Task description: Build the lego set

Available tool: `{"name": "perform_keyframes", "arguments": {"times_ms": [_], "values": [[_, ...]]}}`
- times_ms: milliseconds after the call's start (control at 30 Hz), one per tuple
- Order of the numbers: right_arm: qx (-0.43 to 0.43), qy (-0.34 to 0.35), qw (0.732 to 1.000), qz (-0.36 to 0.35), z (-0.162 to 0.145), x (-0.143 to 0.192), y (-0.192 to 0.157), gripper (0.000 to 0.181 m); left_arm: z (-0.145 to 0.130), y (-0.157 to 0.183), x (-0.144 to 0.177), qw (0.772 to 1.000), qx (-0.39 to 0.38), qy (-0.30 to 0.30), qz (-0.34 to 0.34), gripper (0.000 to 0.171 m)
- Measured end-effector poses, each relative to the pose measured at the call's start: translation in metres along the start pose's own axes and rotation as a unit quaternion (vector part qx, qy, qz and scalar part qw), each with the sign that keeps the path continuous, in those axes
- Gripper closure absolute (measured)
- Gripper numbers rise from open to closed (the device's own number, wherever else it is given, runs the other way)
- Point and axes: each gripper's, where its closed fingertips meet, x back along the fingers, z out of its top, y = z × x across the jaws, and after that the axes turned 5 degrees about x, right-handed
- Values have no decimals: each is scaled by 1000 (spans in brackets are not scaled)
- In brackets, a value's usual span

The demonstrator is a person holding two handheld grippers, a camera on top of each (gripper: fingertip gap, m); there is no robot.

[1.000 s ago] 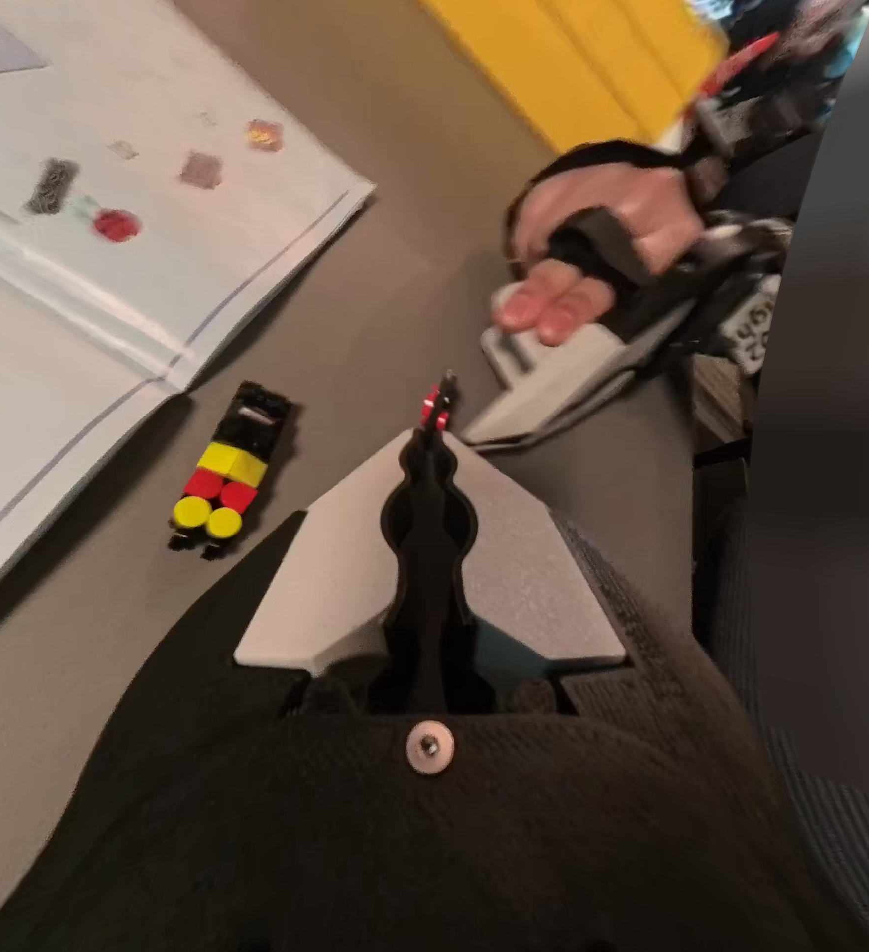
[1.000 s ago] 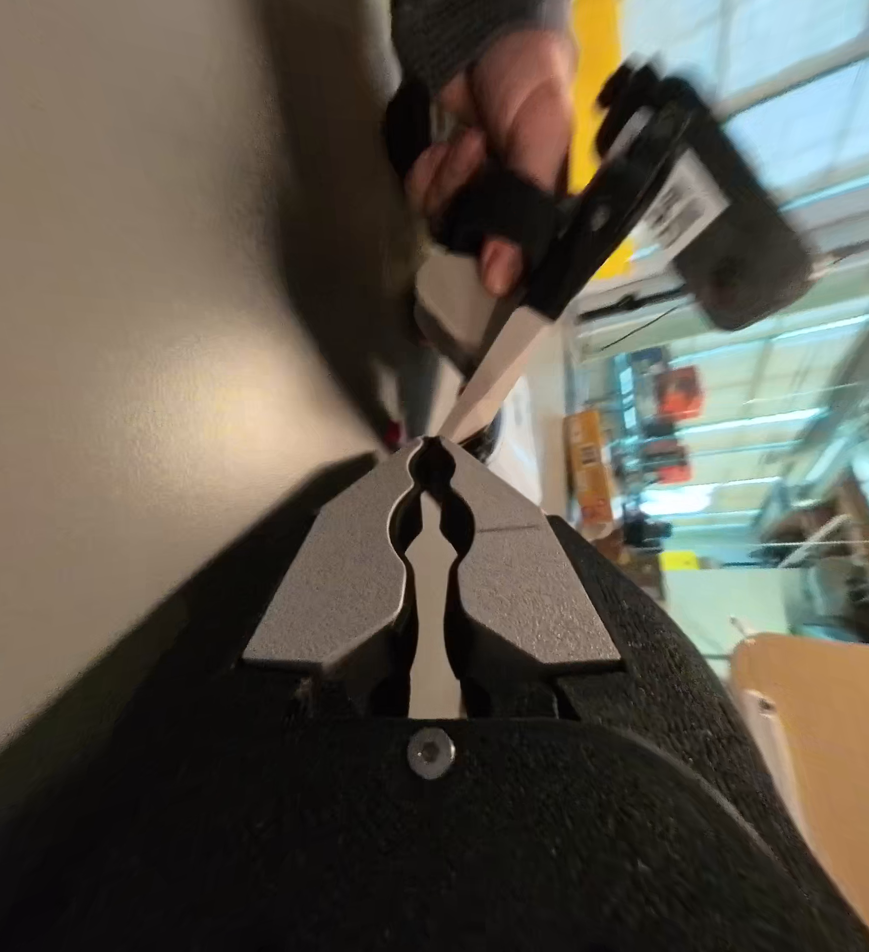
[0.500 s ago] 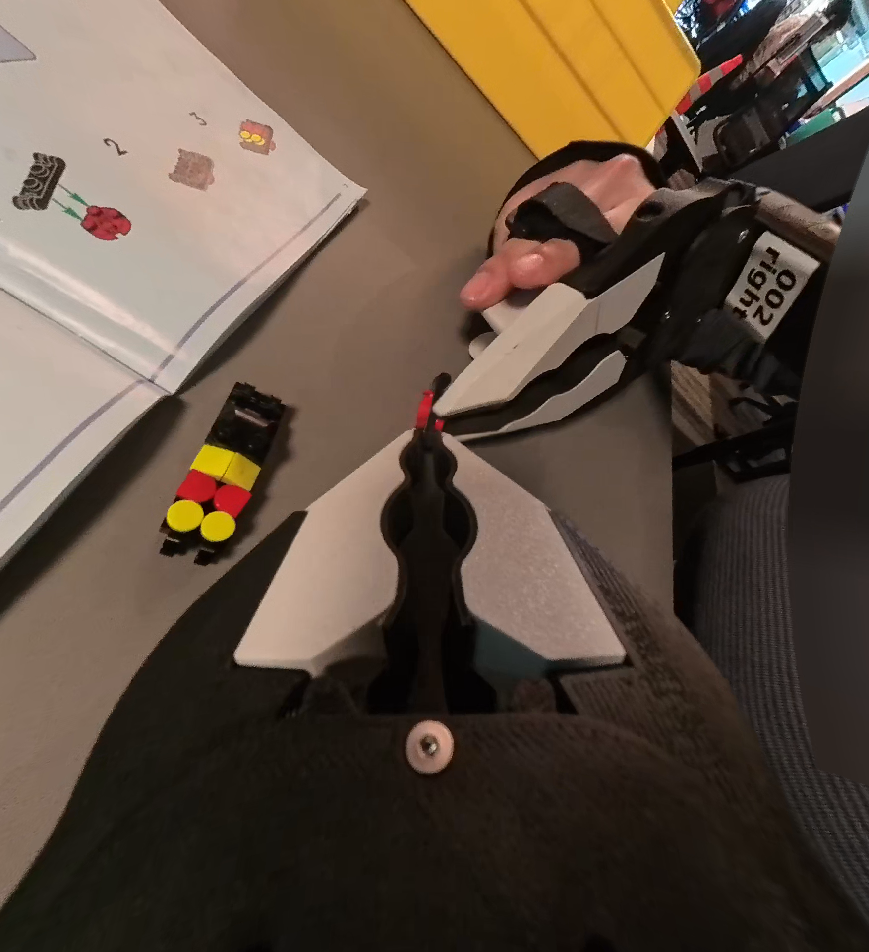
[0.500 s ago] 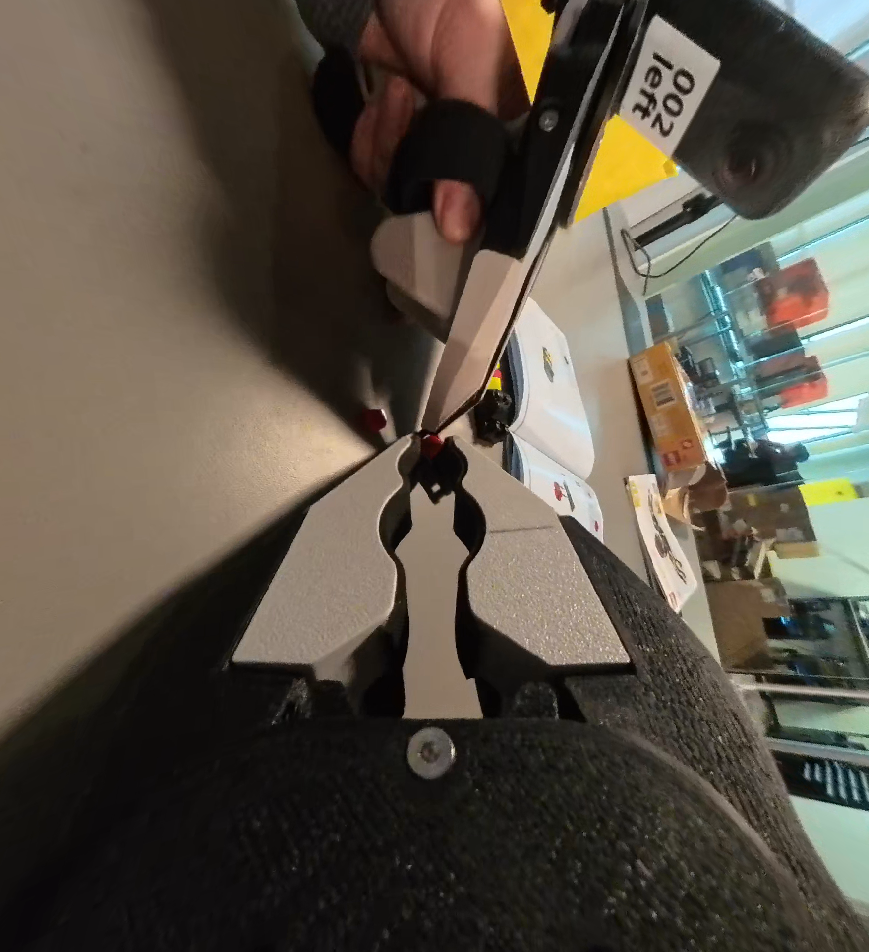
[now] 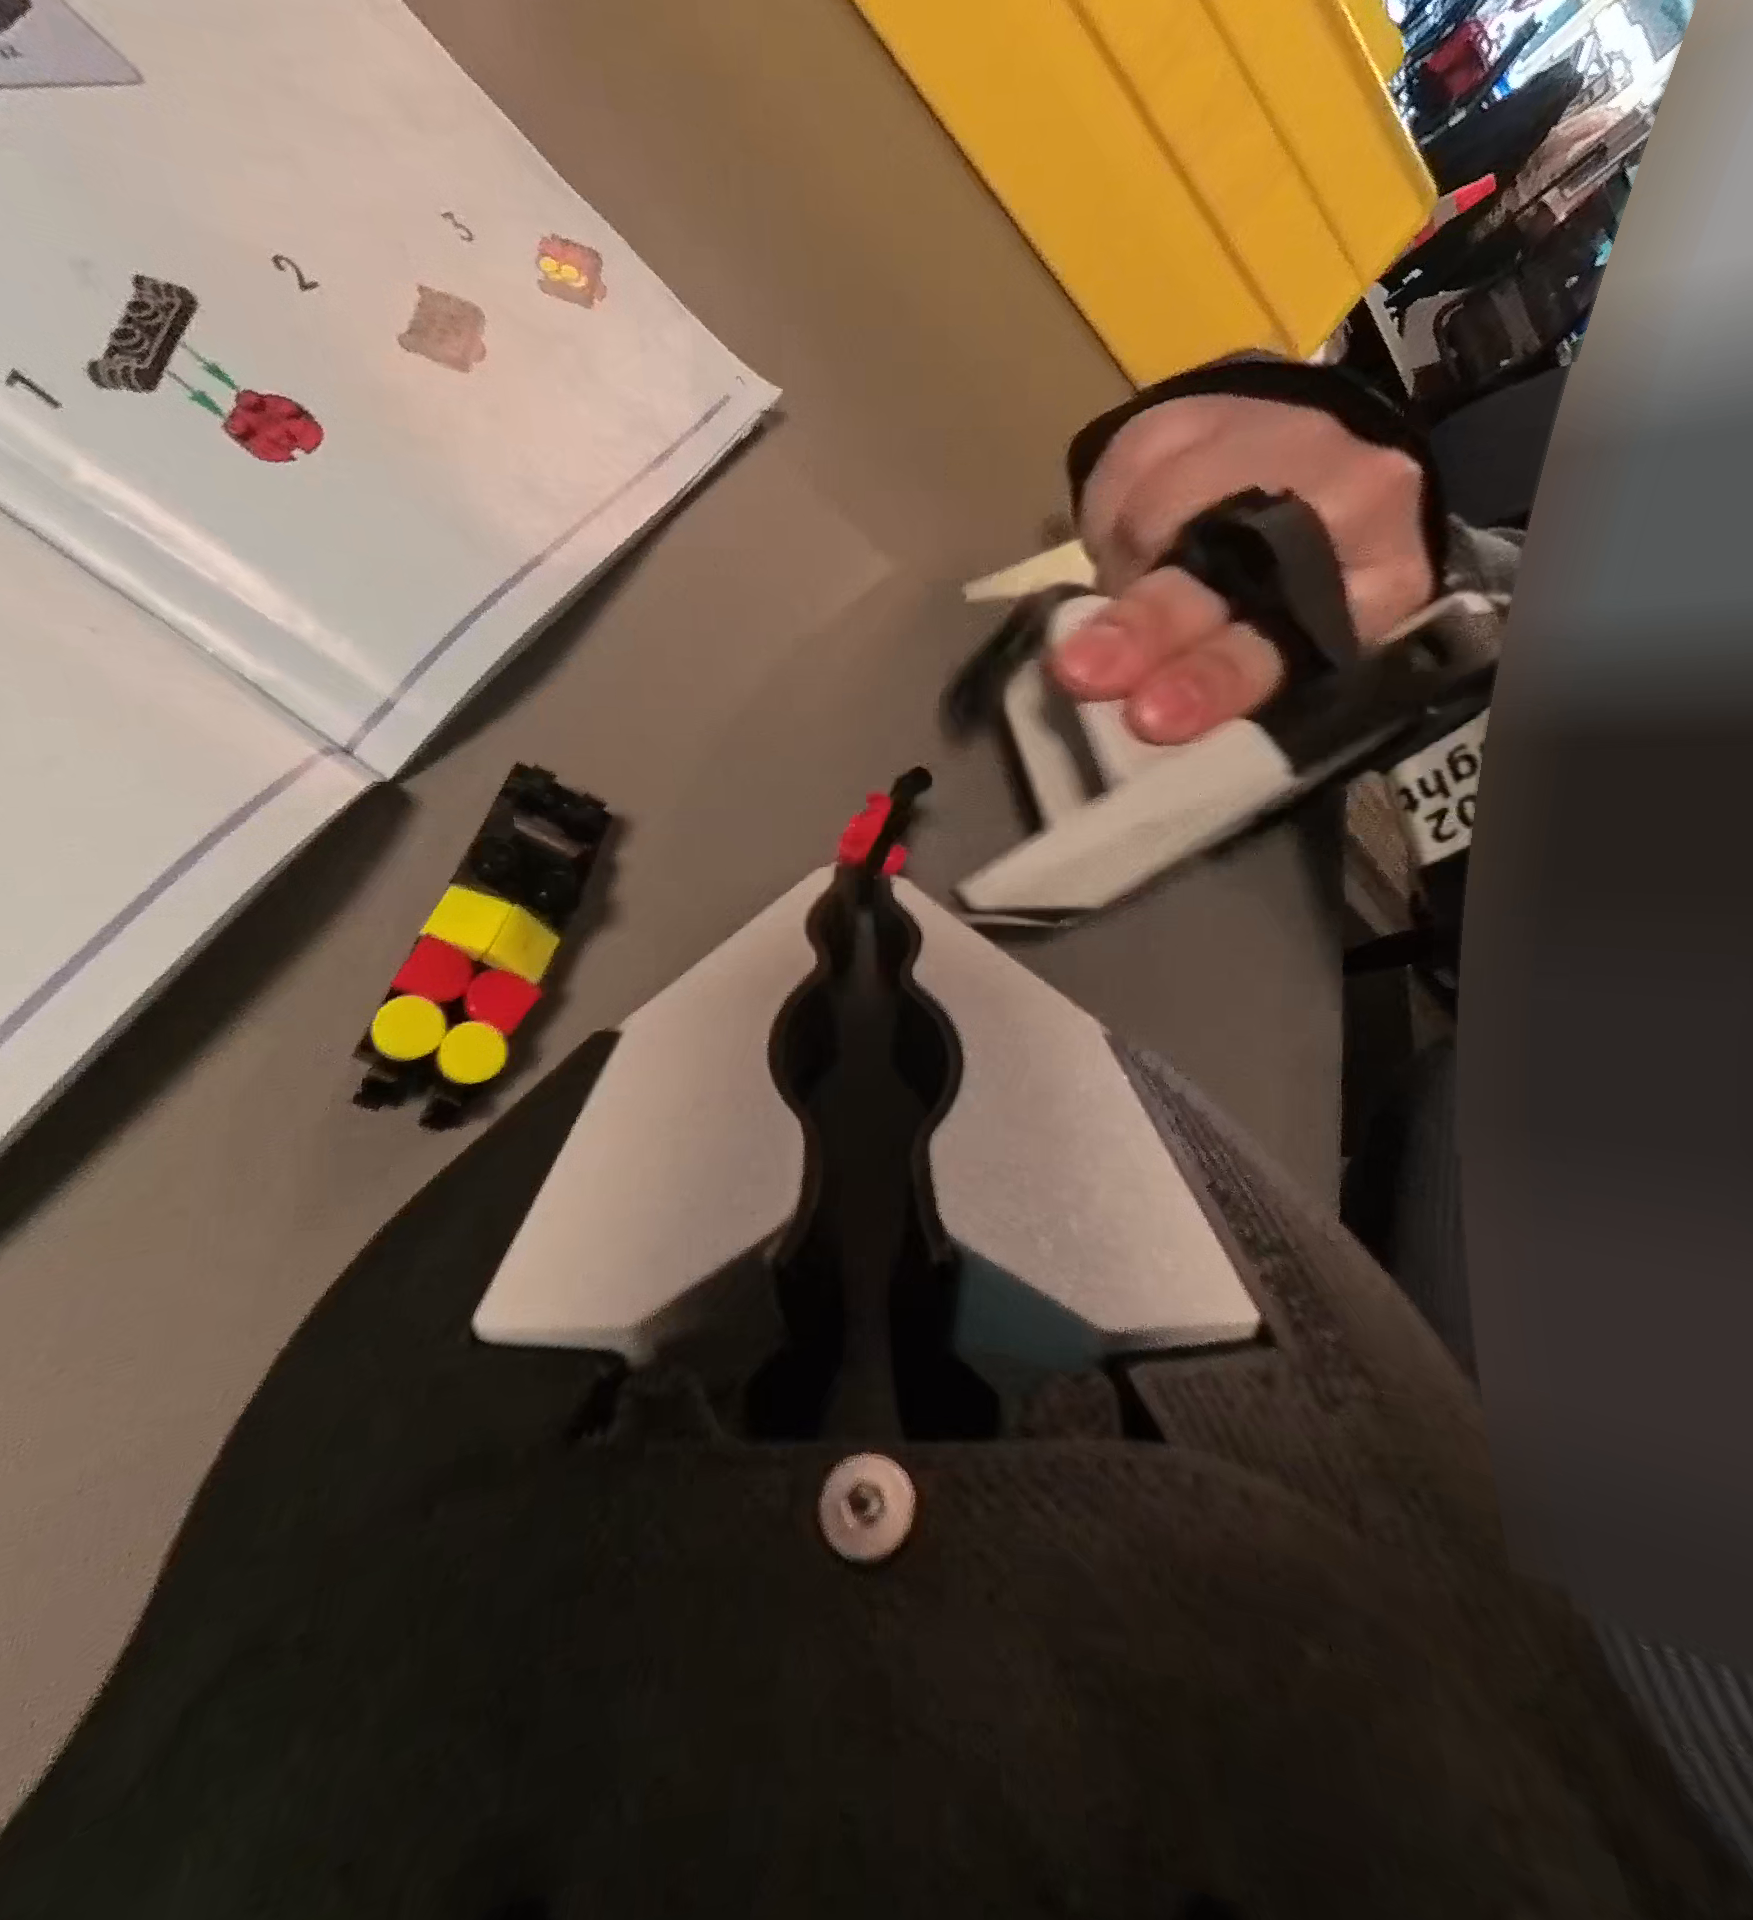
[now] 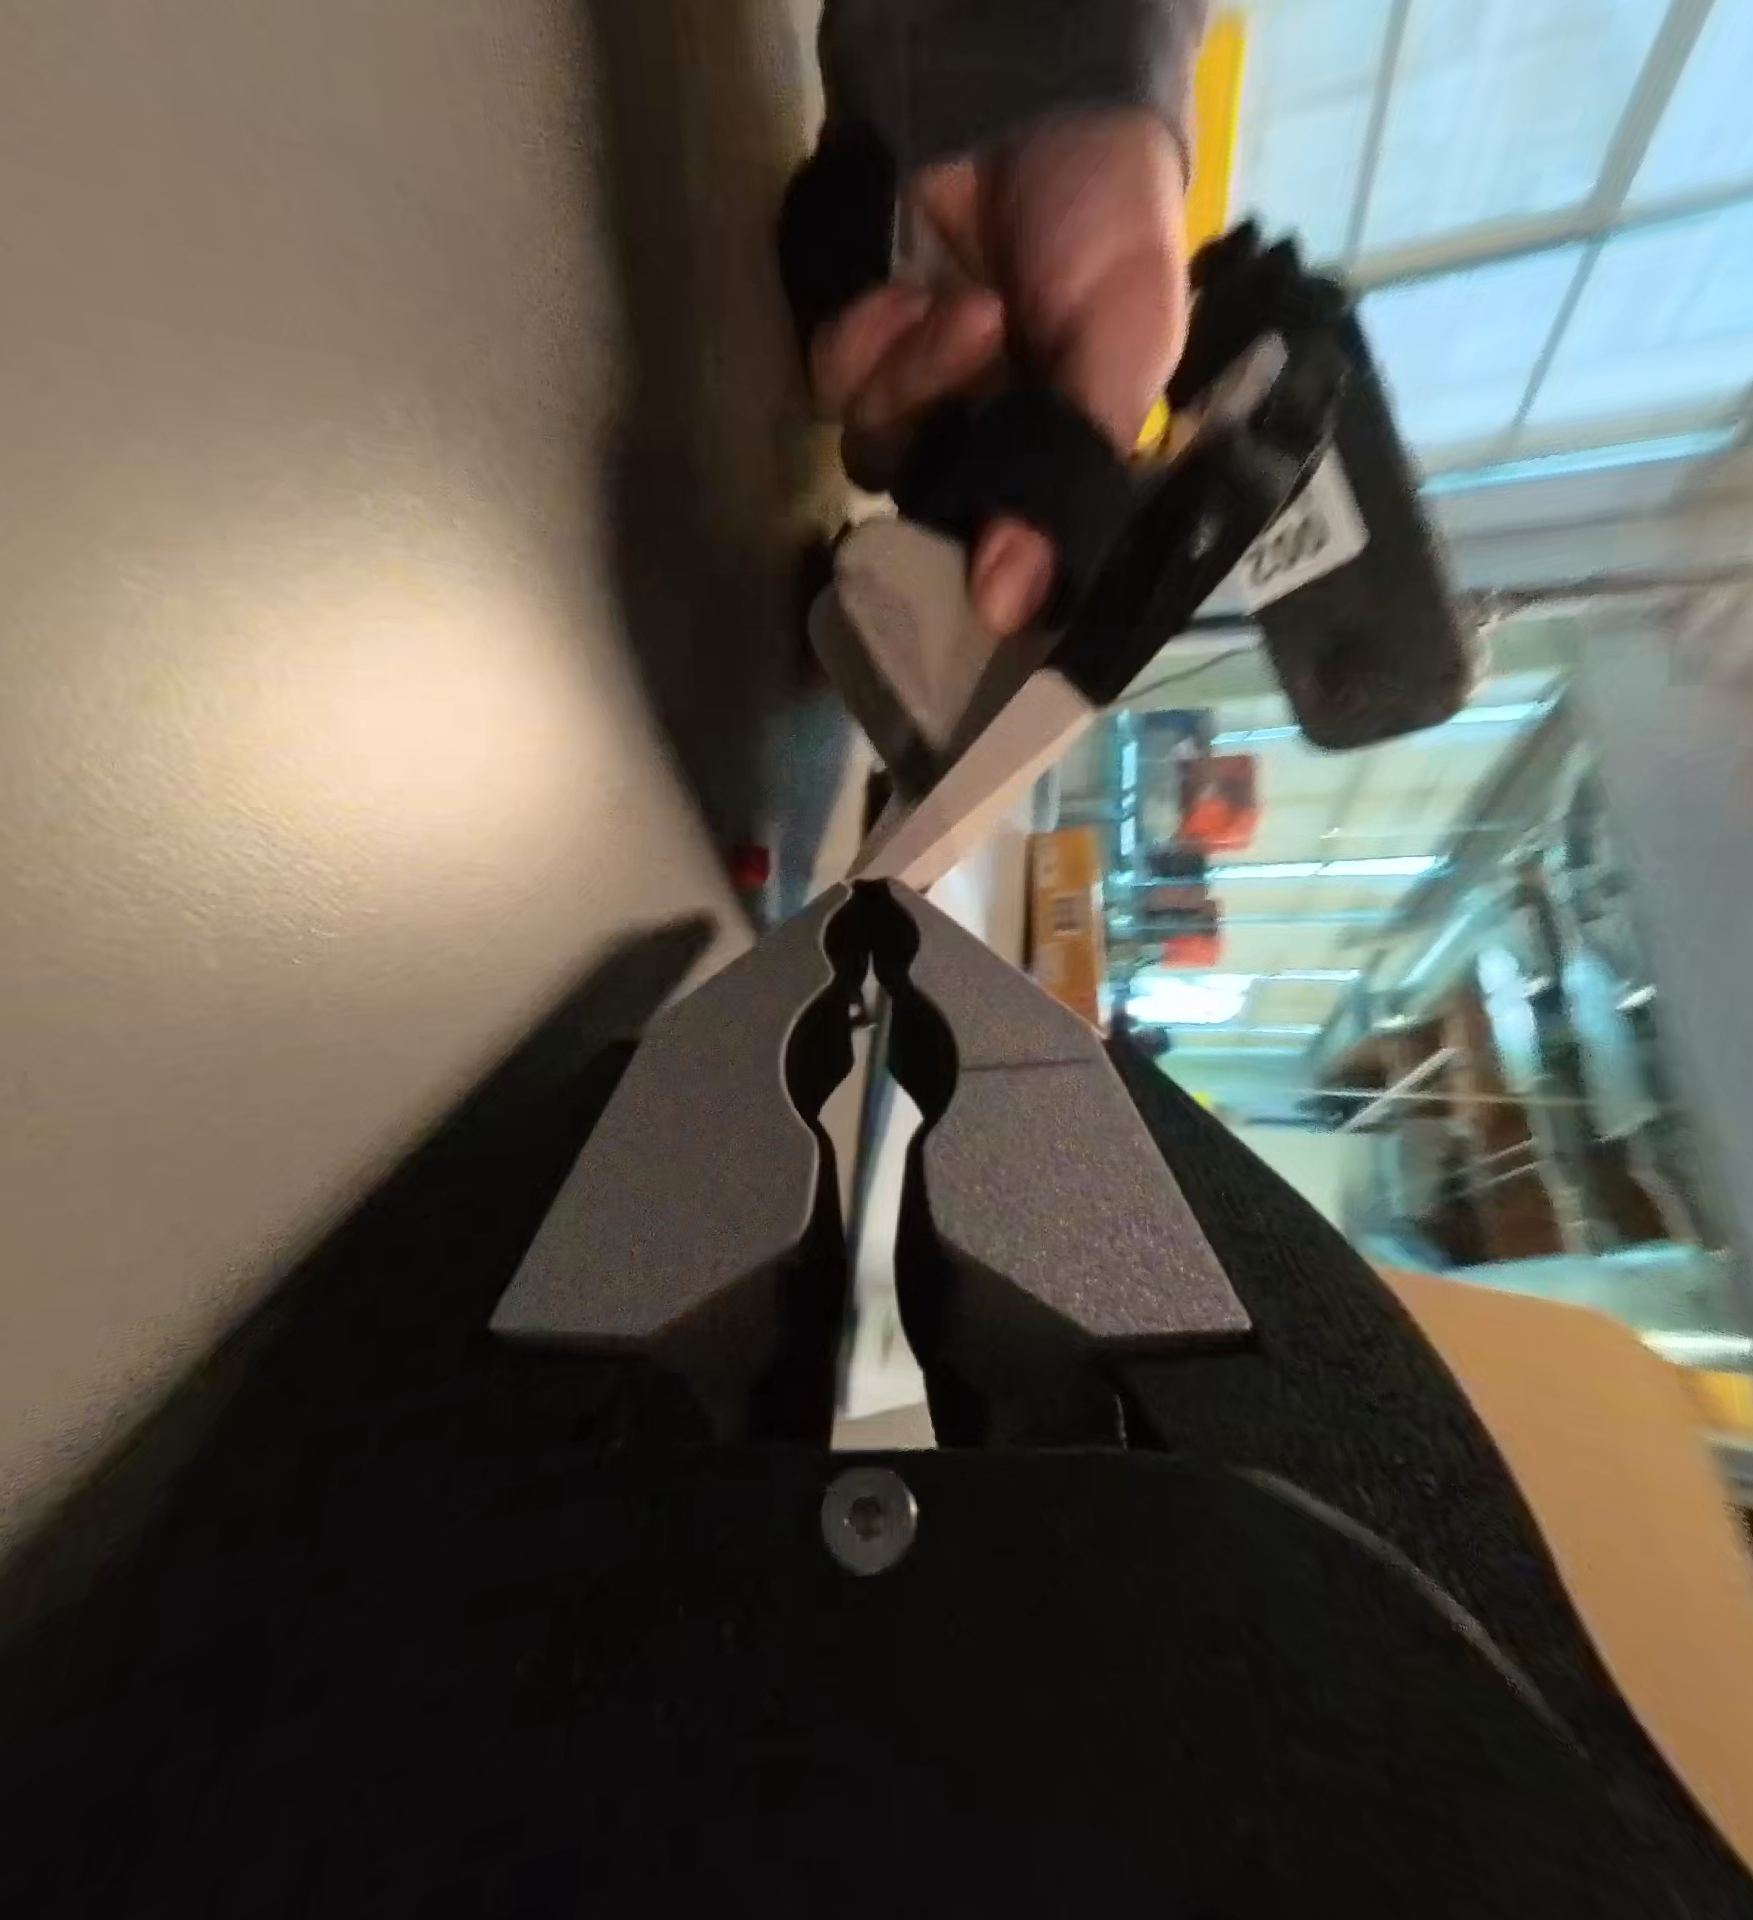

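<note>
My left gripper (image 5: 867, 883) is shut on a small red and black lego piece (image 5: 877, 826) that sticks out past its tips, above the grey table (image 5: 851, 468). A partly built lego model (image 5: 487, 956), black with yellow and red parts, lies on the table to the left of it. My right gripper (image 6: 867, 888) is shut with nothing visible between its tips. In the left wrist view it shows blurred (image 5: 976, 894), in a gloved hand (image 5: 1246, 520), just right of the held piece and apart from it. A small red piece (image 6: 750, 862) lies on the table.
An open instruction booklet (image 5: 280, 364) lies at the upper left, close to the model. A yellow bin (image 5: 1163, 156) stands at the back. The table edge and a grey chair (image 5: 1682, 1766) are at the right. The hand holding the left gripper (image 6: 1038, 291) fills the right wrist view's upper middle.
Half a second ago the right gripper's tips were at the piece held in my left gripper; they have now drawn back to the right. The left gripper still holds the piece.
</note>
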Motion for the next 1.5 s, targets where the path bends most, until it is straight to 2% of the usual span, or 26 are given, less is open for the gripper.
{"name": "perform_keyframes", "arguments": {"times_ms": [100, 400, 533, 700, 800, 967, 1033, 1167, 1267, 1333, 1400, 1500], "values": [[3, 5, 1000, -11, -2, 1, 2, 181, -1, 1, 0, 1000, -5, -1, 1, 168], [-161, 13, 986, 49, -23, 6, 0, 181, -1, 2, 0, 1000, -1, 2, -6, 169], [-204, 3, 976, 80, -26, 3, -4, 173, -1, 2, 0, 1000, 1, 2, -7, 169], [-173, -19, 980, 97, -26, 0, -9, 173, -3, 5, -2, 1000, -6, -8, -13, 169], [-125, -27, 988, 85, -26, 0, -8, 175, -3, 5, -2, 1000, 1, -7, -16, 169], [21, -45, 999, 17, -25, 0, -2, 177, 0, 5, 0, 1000, 19, 2, -25, 169], [48, -26, 998, -42, -17, 4, 16, 177, 2, -1, 0, 1000, 21, 8, -5, 169], [-13, -29, 999, -9, -25, 3, 9, 177, 3, -1, 1, 1000, 19, 10, -3, 169], [-158, -15, 987, 29, -32, 3, 11, 176, 3, -1, 1, 1000, 21, 12, -6, 169], [-214, -4, 976, 41, -36, 7, 14, 176, 4, -1, 1, 1000, 25, 14, -8, 169], [-270, 1, 958, 98, -39, 10, 3, 176, 4, -1, 2, 999, 30, 15, -11, 169], [-387, -15, 905, 175, -49, 18, -9, 176, 6, 0, 3, 999, 44, 21, -21, 169]]}}
